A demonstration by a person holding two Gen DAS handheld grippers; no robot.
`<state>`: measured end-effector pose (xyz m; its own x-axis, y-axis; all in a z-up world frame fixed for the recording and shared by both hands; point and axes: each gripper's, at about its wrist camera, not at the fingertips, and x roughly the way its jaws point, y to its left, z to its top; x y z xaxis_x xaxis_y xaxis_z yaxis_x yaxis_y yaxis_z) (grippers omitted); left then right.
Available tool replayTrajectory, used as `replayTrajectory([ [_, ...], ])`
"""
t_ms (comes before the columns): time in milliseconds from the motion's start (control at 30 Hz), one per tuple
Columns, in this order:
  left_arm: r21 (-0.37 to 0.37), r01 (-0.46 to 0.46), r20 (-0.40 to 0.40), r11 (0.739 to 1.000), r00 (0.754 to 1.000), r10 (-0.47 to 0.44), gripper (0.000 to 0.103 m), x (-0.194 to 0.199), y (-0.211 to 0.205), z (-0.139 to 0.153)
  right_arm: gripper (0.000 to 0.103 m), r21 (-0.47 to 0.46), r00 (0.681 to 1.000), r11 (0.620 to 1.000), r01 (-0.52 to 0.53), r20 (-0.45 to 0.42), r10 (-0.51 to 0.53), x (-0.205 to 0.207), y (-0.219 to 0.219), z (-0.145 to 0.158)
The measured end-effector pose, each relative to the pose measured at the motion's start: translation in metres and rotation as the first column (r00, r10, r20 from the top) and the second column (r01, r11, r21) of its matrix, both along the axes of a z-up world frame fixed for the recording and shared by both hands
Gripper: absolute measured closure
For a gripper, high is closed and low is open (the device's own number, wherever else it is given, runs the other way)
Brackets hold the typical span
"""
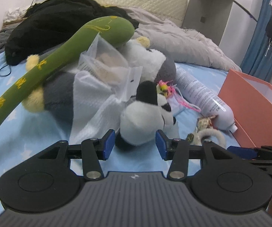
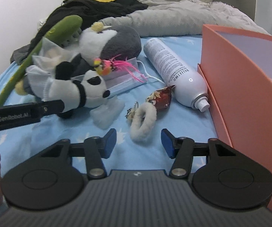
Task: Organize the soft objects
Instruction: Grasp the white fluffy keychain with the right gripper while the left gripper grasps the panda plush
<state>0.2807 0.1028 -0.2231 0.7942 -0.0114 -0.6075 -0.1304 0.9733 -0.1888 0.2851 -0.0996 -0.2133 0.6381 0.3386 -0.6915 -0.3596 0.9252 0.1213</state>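
A small panda plush (image 1: pixel 145 113) lies on the blue star bedsheet (image 1: pixel 41 128). My left gripper (image 1: pixel 135 144) is open, its blue pads on either side of the panda's rear, not closed on it. The panda also shows in the right wrist view (image 2: pixel 85 90), with the left gripper's finger (image 2: pixel 49 106) beside it. My right gripper (image 2: pixel 138 143) is open and empty, just short of a fluffy white loop (image 2: pixel 143 121). Behind lie a grey and white plush (image 1: pixel 151 60), a long green plush (image 1: pixel 60 54), and white plastic packaging (image 1: pixel 102 87).
An open orange box (image 2: pixel 245 79) stands at the right. A white spray can (image 2: pixel 175 71), a snack wrapper (image 2: pixel 160 97), a face mask (image 2: pixel 122 83) with a pink feathered toy (image 2: pixel 107 66), black clothing (image 1: pixel 51 24) and a grey duvet (image 1: pixel 183 43) lie around.
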Motion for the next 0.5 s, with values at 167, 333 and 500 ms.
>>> replayTrajectory([
  [167, -0.003, 0.005, 0.061, 1.000, 0.998, -0.005, 0.050, 0.007, 0.000, -0.002, 0.064, -0.019, 1.000, 1.000, -0.008, 0.023, 0.008, 0.011, 0.007, -0.011],
  [333, -0.005, 0.034, 0.071, 0.999, 0.997, -0.034, 0.050, 0.011, -0.003, -0.005, 0.079, -0.011, 1.000, 1.000, -0.004, 0.000, 0.004, 0.017, 0.008, -0.021],
  [500, -0.097, 0.009, 0.066, 0.995, 0.998, -0.003, 0.053, 0.015, -0.001, -0.009, 0.081, -0.010, 1.000, 1.000, -0.012, 0.017, 0.012, 0.014, 0.010, -0.022],
])
